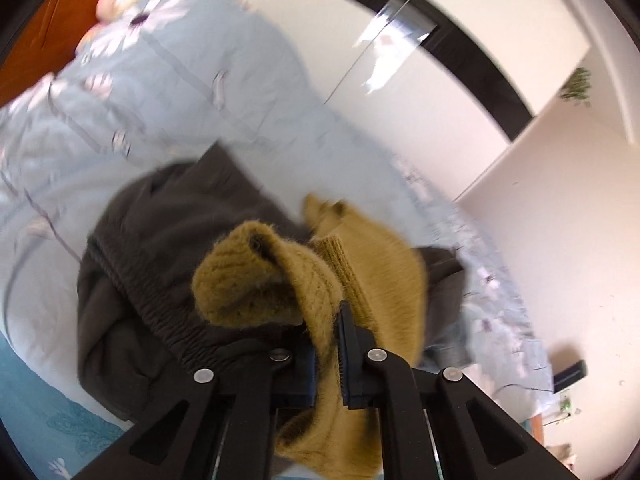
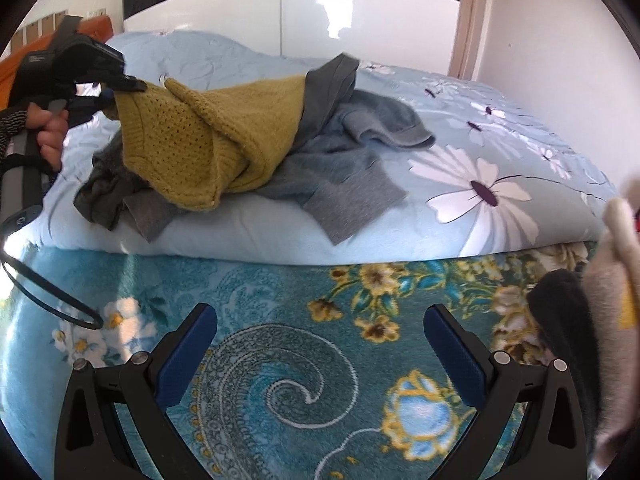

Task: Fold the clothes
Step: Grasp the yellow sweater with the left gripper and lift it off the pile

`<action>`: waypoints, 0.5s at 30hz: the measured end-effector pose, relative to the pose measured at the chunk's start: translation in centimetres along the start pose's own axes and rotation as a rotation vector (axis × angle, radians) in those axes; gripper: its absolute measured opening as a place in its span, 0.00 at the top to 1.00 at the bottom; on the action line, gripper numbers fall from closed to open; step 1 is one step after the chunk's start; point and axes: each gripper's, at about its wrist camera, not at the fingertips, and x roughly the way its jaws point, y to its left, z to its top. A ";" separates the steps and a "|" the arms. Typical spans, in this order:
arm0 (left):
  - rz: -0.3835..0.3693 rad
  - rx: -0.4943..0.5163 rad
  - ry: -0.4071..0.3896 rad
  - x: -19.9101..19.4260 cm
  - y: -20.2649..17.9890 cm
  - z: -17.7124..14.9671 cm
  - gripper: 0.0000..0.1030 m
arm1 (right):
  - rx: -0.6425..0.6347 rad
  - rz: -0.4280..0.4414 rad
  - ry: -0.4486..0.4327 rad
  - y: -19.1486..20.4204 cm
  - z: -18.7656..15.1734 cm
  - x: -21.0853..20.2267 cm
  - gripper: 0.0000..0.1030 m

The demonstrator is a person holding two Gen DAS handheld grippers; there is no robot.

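In the left wrist view, the left gripper (image 1: 326, 354) has its fingers (image 1: 347, 344) pinched together on a fold of the mustard knit sweater (image 1: 256, 276), which bunches up just beyond the tips and hangs below them. Under and behind the sweater lies a dark brown garment (image 1: 160, 248) with a ribbed elastic band, heaped on the pale blue floral duvet (image 1: 180, 92) of the bed. Farther off stands a glossy white wardrobe with a black band (image 1: 452, 52).

In the right wrist view, the right gripper (image 2: 320, 344) hangs with its blue-padded fingers (image 2: 188, 352) spread wide and nothing between them, over the teal floral blanket (image 2: 280, 304) at the near edge of the bed. Beyond it, the duvet (image 2: 500, 152) carries the clothes pile near its left edge: the sweater (image 2: 208, 136) is lifted at one corner by the left gripper (image 2: 120, 82), held in the person's hand (image 2: 48, 136), while grey-blue garments (image 2: 352, 160) sprawl beneath and to the right of it.
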 end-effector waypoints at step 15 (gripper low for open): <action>-0.020 0.193 -0.220 -22.0 -4.2 2.7 0.93 | 0.080 0.035 -0.152 -0.8 -0.5 -12.6 0.00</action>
